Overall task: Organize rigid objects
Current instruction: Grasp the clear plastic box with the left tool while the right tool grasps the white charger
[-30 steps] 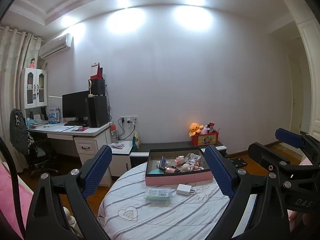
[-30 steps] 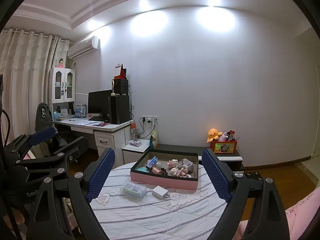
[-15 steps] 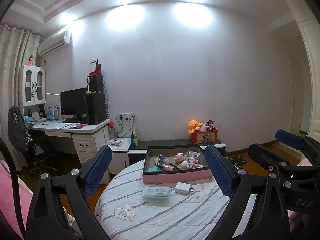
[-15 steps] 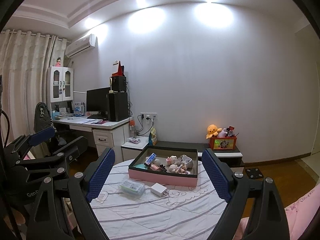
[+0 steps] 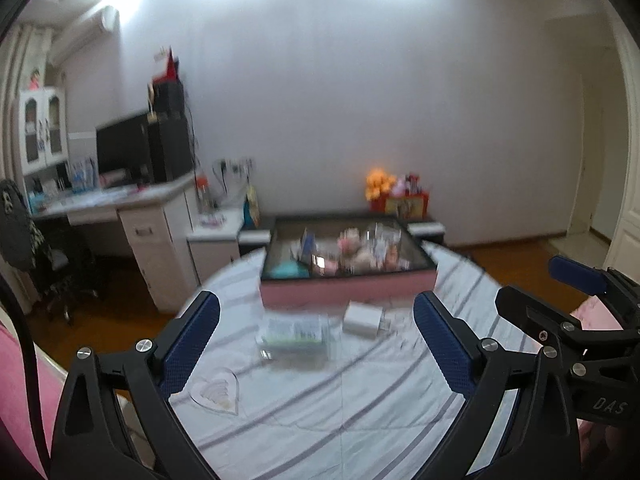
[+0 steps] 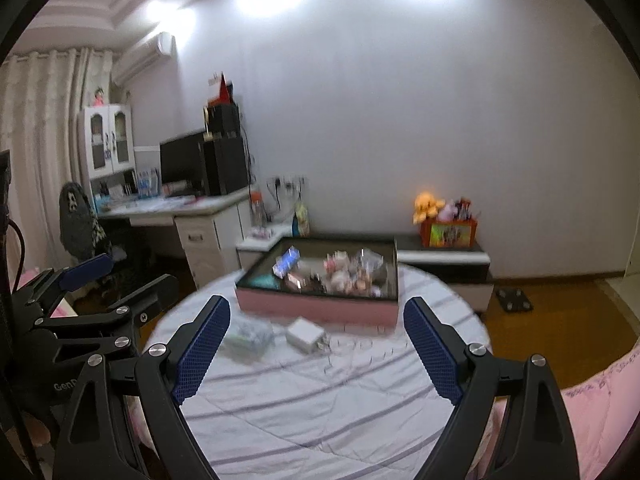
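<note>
Left claw (image 5: 316,344), right claw (image 6: 316,346) both spread, empty — pink box (image 6: 320,304) near table's (image 6: 300,412) far edge.

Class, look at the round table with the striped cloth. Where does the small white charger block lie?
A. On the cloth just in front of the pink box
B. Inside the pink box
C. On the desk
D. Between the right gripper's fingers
A: the white charger block lies on the cloth, just in front of the pink box, beside a clear packet.

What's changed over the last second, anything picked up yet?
Nothing picked up. Both grippers, left gripper and right gripper, have tipped down toward the round table, jaws open and empty. Pink box, white charger and clear packet lie where they were.
</note>
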Motion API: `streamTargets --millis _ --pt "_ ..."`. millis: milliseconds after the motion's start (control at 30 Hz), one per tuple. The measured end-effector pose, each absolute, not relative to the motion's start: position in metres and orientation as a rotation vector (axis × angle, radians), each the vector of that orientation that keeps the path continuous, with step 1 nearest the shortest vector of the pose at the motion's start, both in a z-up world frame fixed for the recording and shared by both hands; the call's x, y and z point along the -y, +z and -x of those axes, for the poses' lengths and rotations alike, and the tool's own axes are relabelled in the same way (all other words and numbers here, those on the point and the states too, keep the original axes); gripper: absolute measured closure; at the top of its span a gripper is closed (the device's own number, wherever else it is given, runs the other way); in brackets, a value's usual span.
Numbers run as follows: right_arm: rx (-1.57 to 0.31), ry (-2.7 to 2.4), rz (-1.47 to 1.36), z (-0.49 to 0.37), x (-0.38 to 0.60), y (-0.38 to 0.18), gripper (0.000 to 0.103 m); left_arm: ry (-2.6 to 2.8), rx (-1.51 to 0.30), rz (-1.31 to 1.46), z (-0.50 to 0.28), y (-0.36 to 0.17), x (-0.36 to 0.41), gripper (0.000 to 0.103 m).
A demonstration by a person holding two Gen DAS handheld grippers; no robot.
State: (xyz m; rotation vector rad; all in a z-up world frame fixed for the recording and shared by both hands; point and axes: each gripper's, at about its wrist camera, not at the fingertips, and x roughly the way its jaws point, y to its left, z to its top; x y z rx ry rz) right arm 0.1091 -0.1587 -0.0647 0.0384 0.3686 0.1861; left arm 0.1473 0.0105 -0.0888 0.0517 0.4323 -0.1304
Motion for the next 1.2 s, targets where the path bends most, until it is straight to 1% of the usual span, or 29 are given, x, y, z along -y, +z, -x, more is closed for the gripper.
streamTargets --millis 133,333,667,800,833,1200 --pt "-0.462 0.194 -0.046 -0.141 0.159 -0.097 0.013 -0.124 -0.547 -0.048 -0.179 -0.124 -0.011 0.004" --pt "-0.600 0.220 -0.063 -0.193 0.156 -0.140 0.013 -0.111 -0.675 -0.030 -0.225 -0.164 -0.019 0.004" --pt "-0.788 0.258 -0.061 -0.272 0.145 -0.191 0.013 -0.127 -0.877 0.010 -0.301 -0.217 -0.029 0.004" --pt "-0.829 0.244 -0.053 -0.289 0.146 -0.200 0.013 -0.139 -0.909 0.007 -0.316 -0.225 -0.027 0.006" --pt "-0.838 0.243 -0.052 -0.292 0.146 -0.201 0.013 -0.141 -0.909 0.007 -0.319 -0.226 -0.026 0.010" --pt "-0.901 0.269 0.021 -0.322 0.122 -0.207 0.013 -0.024 -0.893 -0.035 -0.319 -0.223 -0.054 0.010"
